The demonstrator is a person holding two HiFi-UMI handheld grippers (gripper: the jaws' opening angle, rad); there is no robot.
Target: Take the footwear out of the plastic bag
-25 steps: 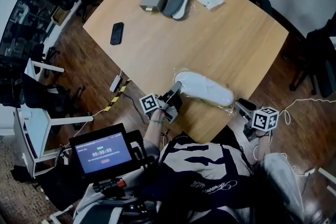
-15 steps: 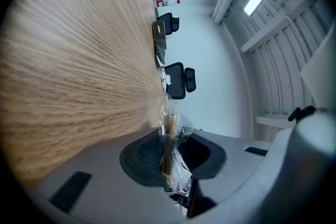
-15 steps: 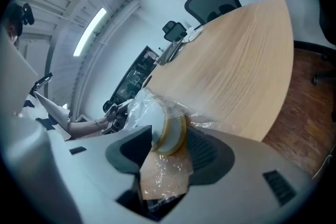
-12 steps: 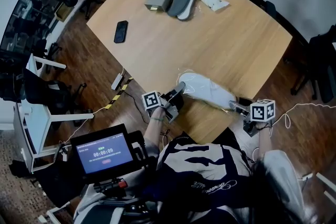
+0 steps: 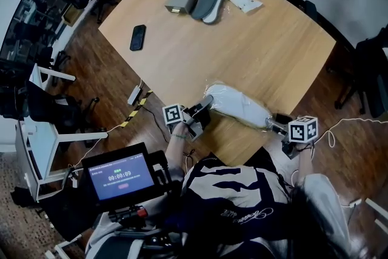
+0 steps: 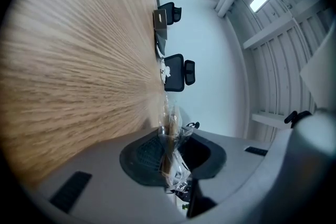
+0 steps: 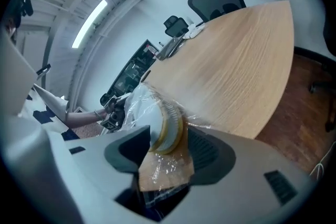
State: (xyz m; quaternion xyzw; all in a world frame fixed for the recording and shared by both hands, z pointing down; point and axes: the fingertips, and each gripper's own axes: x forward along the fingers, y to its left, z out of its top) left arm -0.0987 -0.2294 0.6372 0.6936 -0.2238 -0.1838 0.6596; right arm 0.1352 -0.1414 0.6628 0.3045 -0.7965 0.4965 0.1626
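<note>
Two handheld grippers meet at the near edge of the wooden table [image 5: 254, 39], seen from my head camera. A white shoe [image 5: 239, 105], wrapped in a clear plastic bag [image 5: 213, 87], lies along that edge, at 6 o'clock on the table top.

The left gripper [image 5: 205, 107] lies level at the shoe's 9 o'clock end. In its own view the jaws stand narrow, pinching a twisted strip of the bag's film between the pads. Compared with a second ago, this gripper has kept its place and the same grip.

The right gripper [image 5: 274, 122] is at the shoe's 4 o'clock end, tilted downward. A second ago its jaws were only about half as wide. They have just been opening and now stand at their widest. In its own view the shoe's pale-soled end, under crinkled film, sits between the jaws, close to one of them. The pads do not clamp it. This gripper has shifted only slightly, and now lines up more closely with the shoe's length.

The bagged shoe has barely moved. A black phone [image 5: 137, 37] lies at the table's 10 o'clock, where it was before.
</note>
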